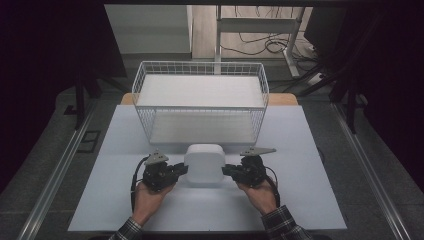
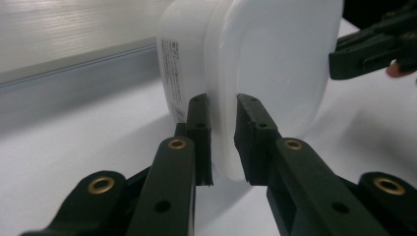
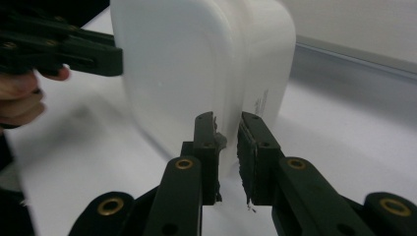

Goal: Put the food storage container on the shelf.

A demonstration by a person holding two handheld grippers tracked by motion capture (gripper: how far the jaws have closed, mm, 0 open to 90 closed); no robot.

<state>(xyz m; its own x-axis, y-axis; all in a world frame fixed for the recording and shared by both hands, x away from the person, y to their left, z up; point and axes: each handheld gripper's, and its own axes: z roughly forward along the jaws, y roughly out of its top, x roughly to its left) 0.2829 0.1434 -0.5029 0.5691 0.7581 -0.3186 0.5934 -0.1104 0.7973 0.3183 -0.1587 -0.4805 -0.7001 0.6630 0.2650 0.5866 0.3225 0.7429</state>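
Here both grippers pinch the white lidded container [image 1: 203, 164] by opposite lid rims, left gripper [image 1: 181, 170] and right gripper [image 1: 227, 171], likely for lifting level toward the wire basket [image 1: 200, 102].

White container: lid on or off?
On. The lid sits flush on the white container; both grippers pinch its rim at opposite sides.

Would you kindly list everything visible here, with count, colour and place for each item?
white lidded container: one, white, on the sheet between the two grippers, just in front of the basket
wire basket: one, white, at the far middle of the table
sheet: one, pale grey-white, covering the tabletop
desk frame: one, white, on the floor beyond the table, with cables near it
left gripper: one, black, clamped on the container's left rim
right gripper: one, black, clamped on its right rim
hands: two, in plaid cuffs, at the near edge
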